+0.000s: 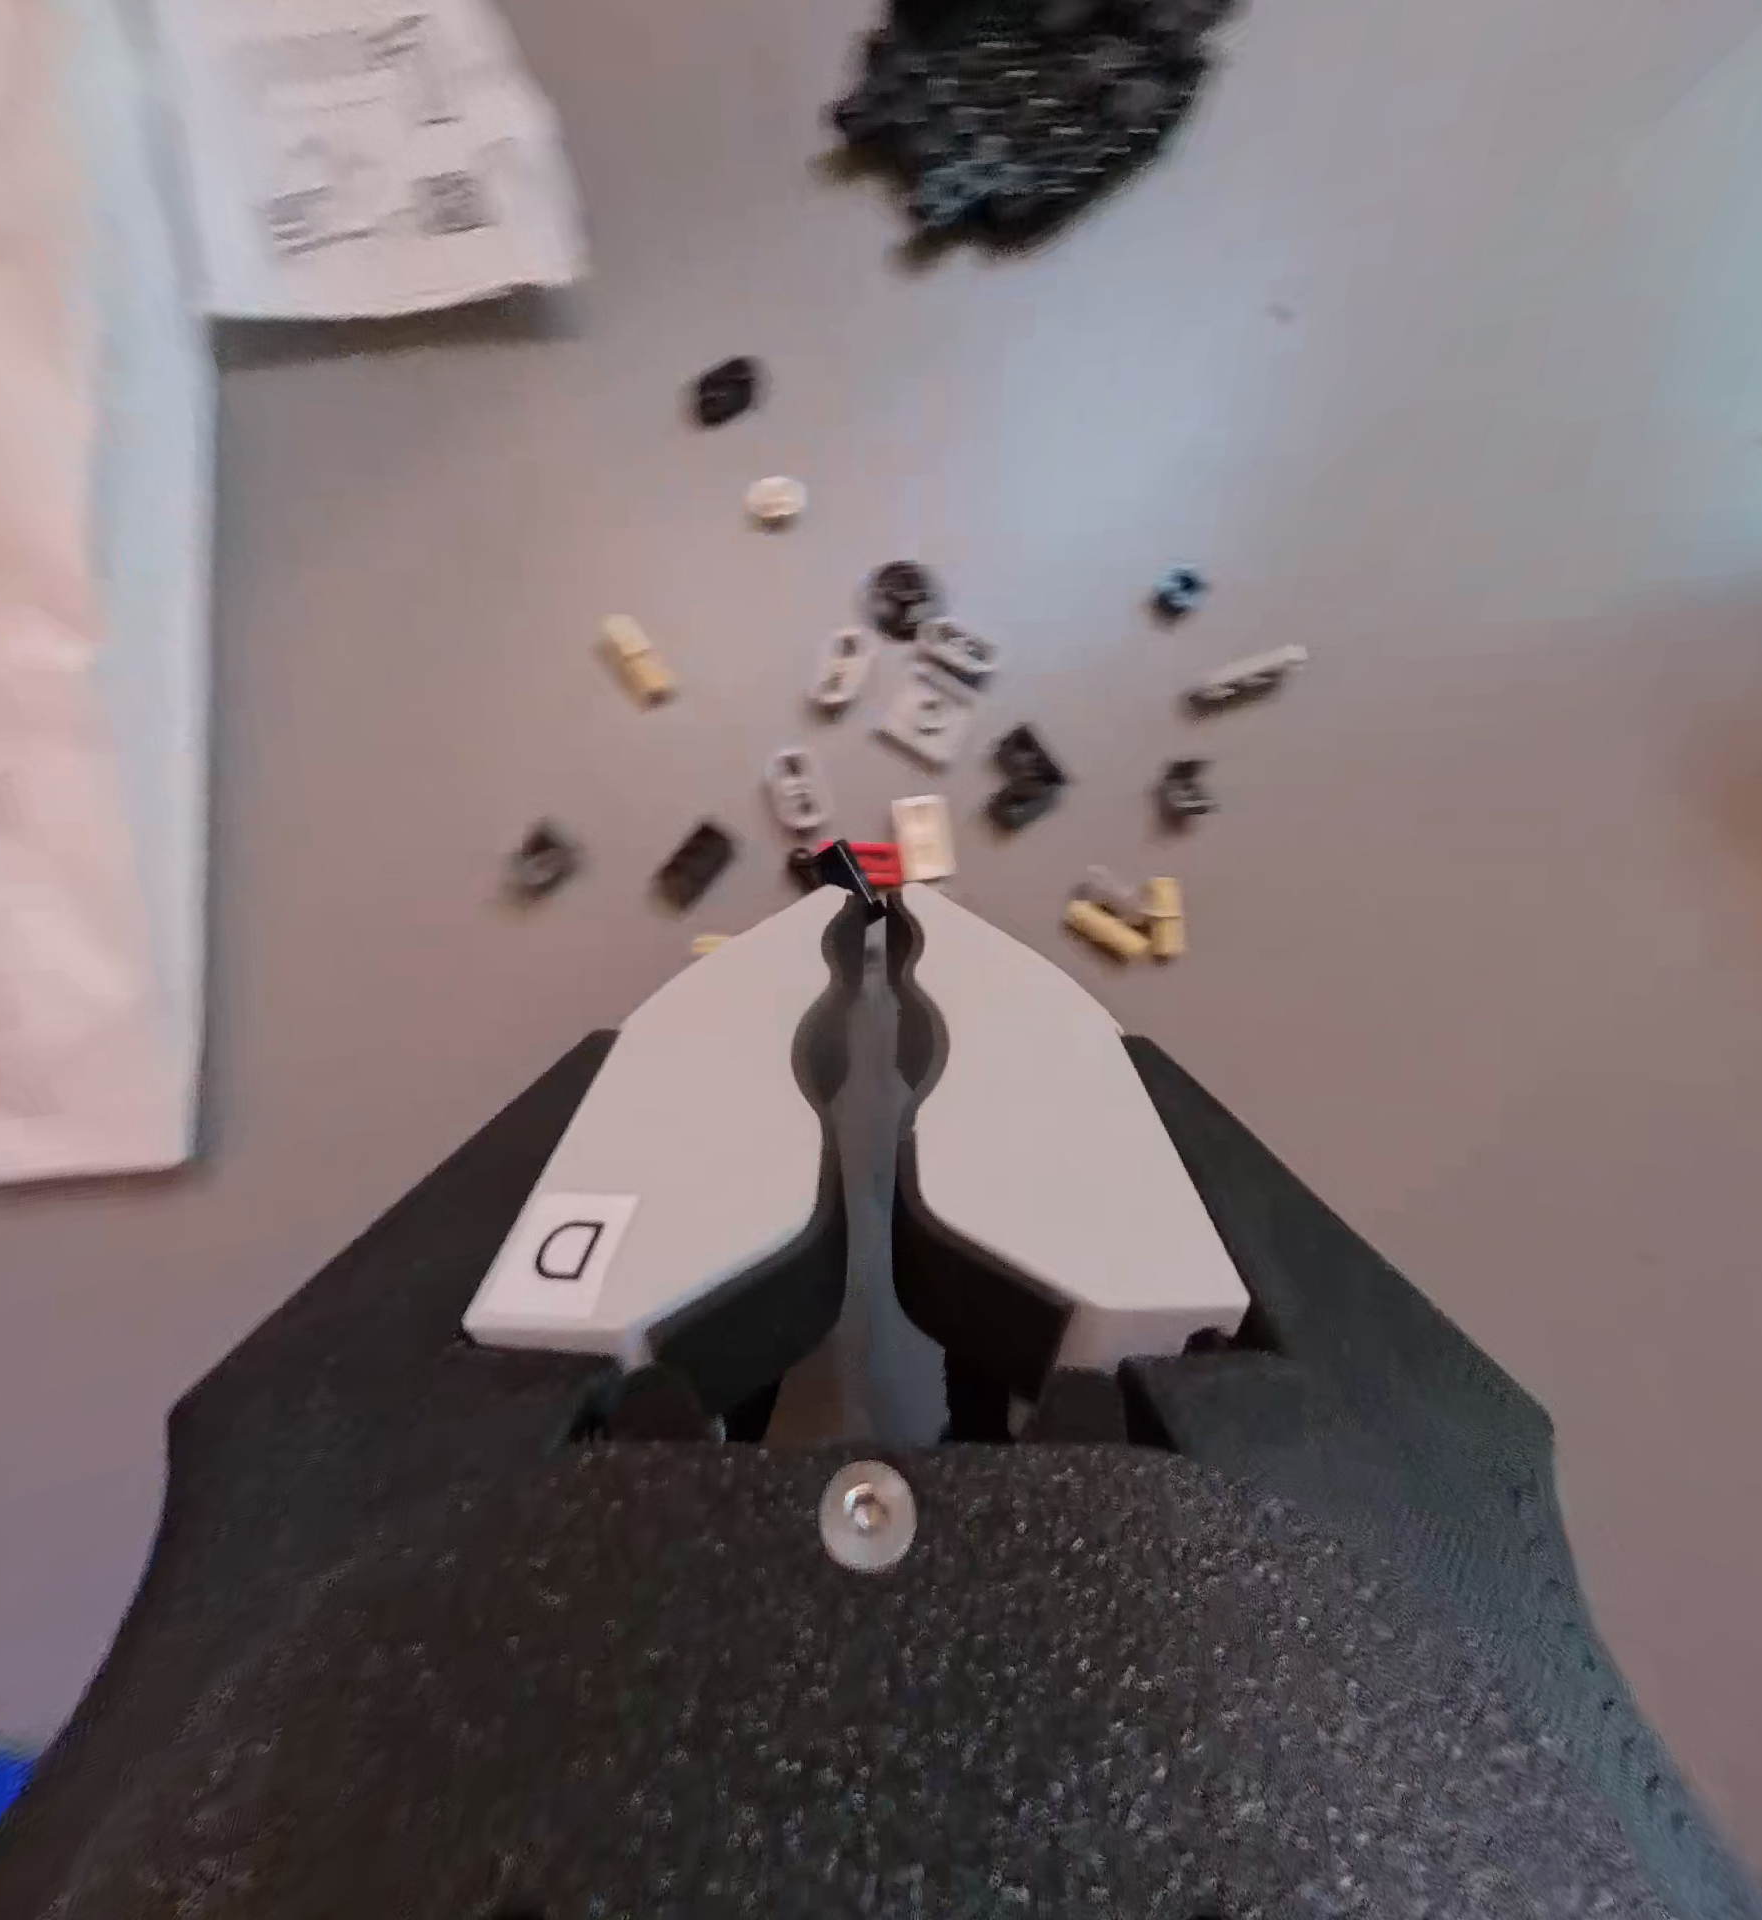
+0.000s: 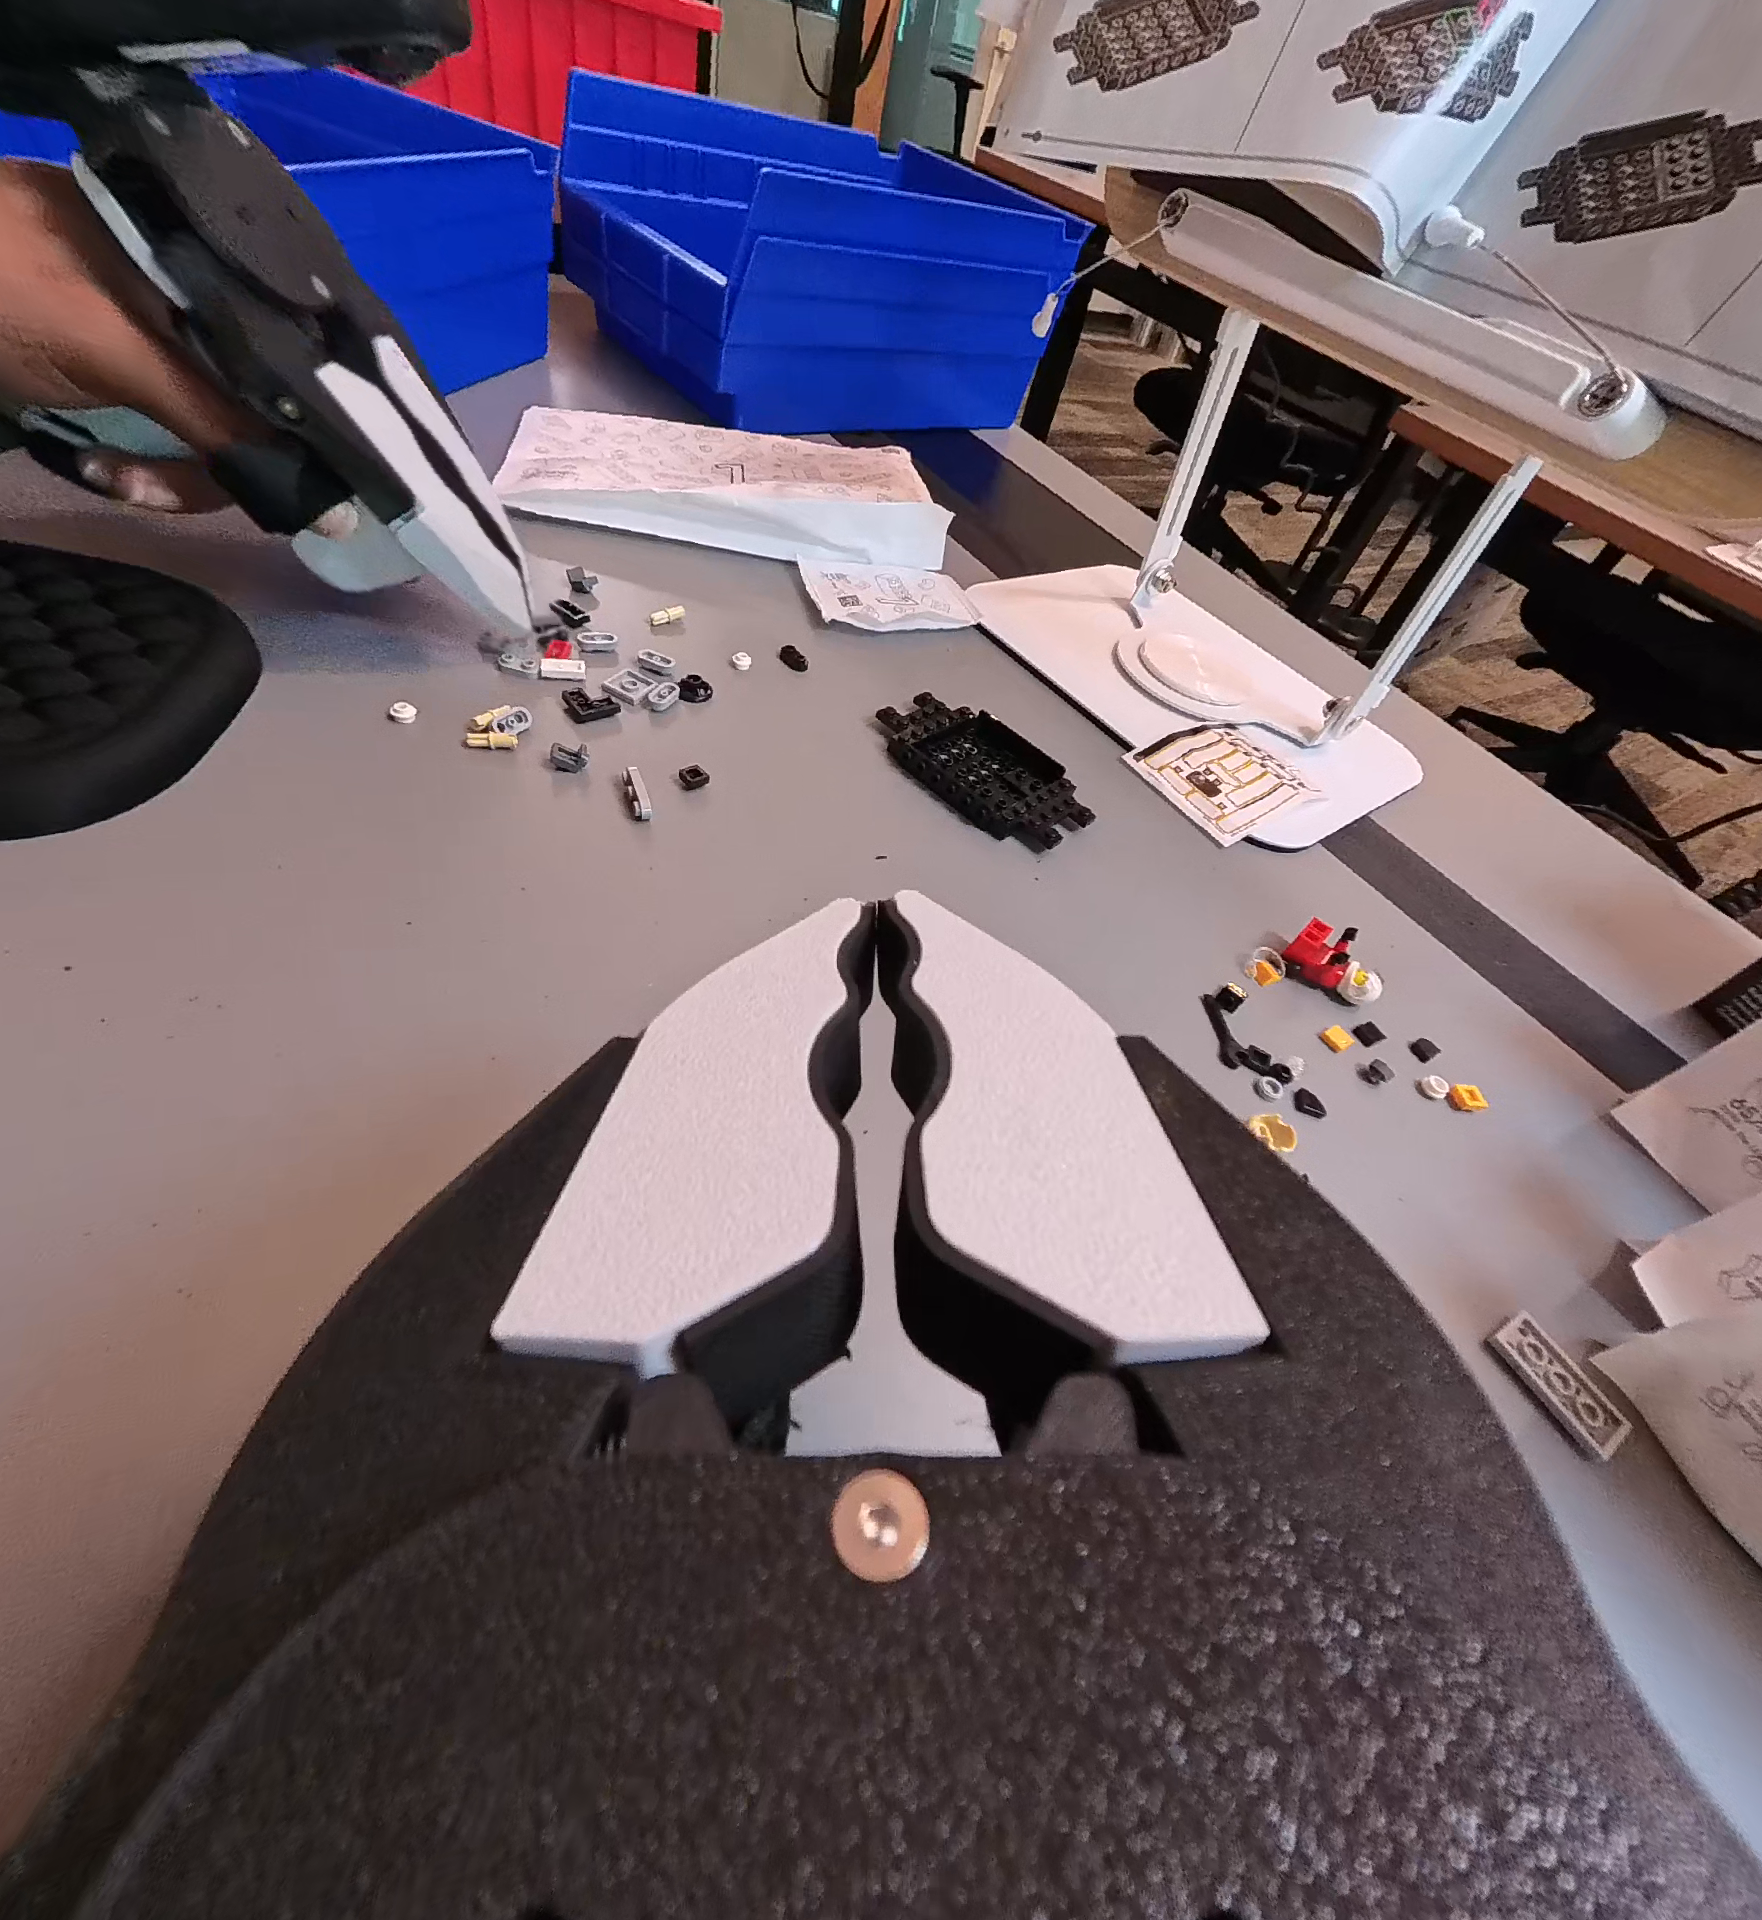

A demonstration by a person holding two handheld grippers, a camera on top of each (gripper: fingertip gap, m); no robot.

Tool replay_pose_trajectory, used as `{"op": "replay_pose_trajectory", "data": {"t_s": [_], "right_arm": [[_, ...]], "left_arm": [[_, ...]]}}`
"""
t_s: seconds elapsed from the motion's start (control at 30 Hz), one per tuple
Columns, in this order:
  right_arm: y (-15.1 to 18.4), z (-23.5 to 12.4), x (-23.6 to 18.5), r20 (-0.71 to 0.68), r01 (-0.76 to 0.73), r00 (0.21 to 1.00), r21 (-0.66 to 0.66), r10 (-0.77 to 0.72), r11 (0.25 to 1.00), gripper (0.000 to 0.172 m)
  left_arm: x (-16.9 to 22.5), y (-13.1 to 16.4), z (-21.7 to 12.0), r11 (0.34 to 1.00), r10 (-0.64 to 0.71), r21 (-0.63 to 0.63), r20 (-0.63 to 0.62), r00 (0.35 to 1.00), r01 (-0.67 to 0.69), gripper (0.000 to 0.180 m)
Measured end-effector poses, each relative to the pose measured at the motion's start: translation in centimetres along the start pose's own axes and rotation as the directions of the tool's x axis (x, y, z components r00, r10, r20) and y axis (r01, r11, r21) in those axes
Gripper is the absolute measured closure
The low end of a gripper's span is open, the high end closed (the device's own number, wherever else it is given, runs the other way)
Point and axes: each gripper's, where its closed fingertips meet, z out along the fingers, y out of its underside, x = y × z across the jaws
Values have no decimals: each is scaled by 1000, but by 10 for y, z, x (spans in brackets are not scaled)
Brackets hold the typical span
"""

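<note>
At the very tip of the left tongs [image 1: 872,906] sits a small black piece [image 1: 849,871], pinched between the two tips. It pokes out ahead and leans a little to the left, its long side slanting across the tips. A red block [image 1: 877,862] lies just past it, and a white block [image 1: 925,834] is just to the right of that. More little bricks are spread farther ahead on the grey table [image 1: 1479,1039]. A big black brick base [image 2: 986,767] lies far ahead of both tongs.

The right tongs [image 2: 878,906] are pressed together with nothing between them. They hover well away from the pile, which lies ahead and to their left. The left tongs are much nearer to it.
</note>
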Motion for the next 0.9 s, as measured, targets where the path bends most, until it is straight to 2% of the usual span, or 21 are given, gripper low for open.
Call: {"op": "replay_pose_trajectory", "data": {"t_s": [0.07,0.13,0.2,0.3,0.4,0.47,0.53,0.63,0.73,0.83,0.87,0.9], "right_arm": [[0,0,0,-1,7,1000,2,-7,1000,172],[0,0,0,-2,10,1000,7,-10,1000,172],[-1,1,1,-6,6,1000,16,-6,1000,169],[-12,10,11,-51,14,999,29,-12,999,150],[-45,31,33,-150,110,983,45,-102,993,123],[-83,53,49,-223,198,959,90,-174,976,106],[-126,83,61,-252,220,951,151,-178,964,92],[-180,137,90,-337,260,923,191,-186,947,75],[-199,201,127,-396,236,903,136,-165,962,61],[-188,249,157,-432,205,886,38,-169,978,63],[-186,254,164,-452,213,874,18,-182,977,73],[-186,253,170,-479,234,854,4,-204,972,92]], "left_arm": [[18,-4,1,999,43,22,-78,996,-41,176],[28,-9,-2,996,72,56,-119,990,-66,162],[32,-19,-9,991,89,111,-144,986,-74,156],[34,-48,-27,959,109,275,-147,983,-65,151],[29,-88,-52,880,114,473,-109,987,-49,148],[25,-111,-69,821,113,570,-84,990,-45,149],[21,-128,-83,773,109,633,-66,992,-42,149],[15,-139,-96,714,114,696,-16,993,-70,152],[10,-133,-93,692,95,718,3,995,-69,154],[6,-120,-82,715,81,697,-12,997,-49,154],[4,-116,-79,723,83,688,-5,997,-57,154],[2,-114,-76,732,89,678,1,996,-66,154]]}}
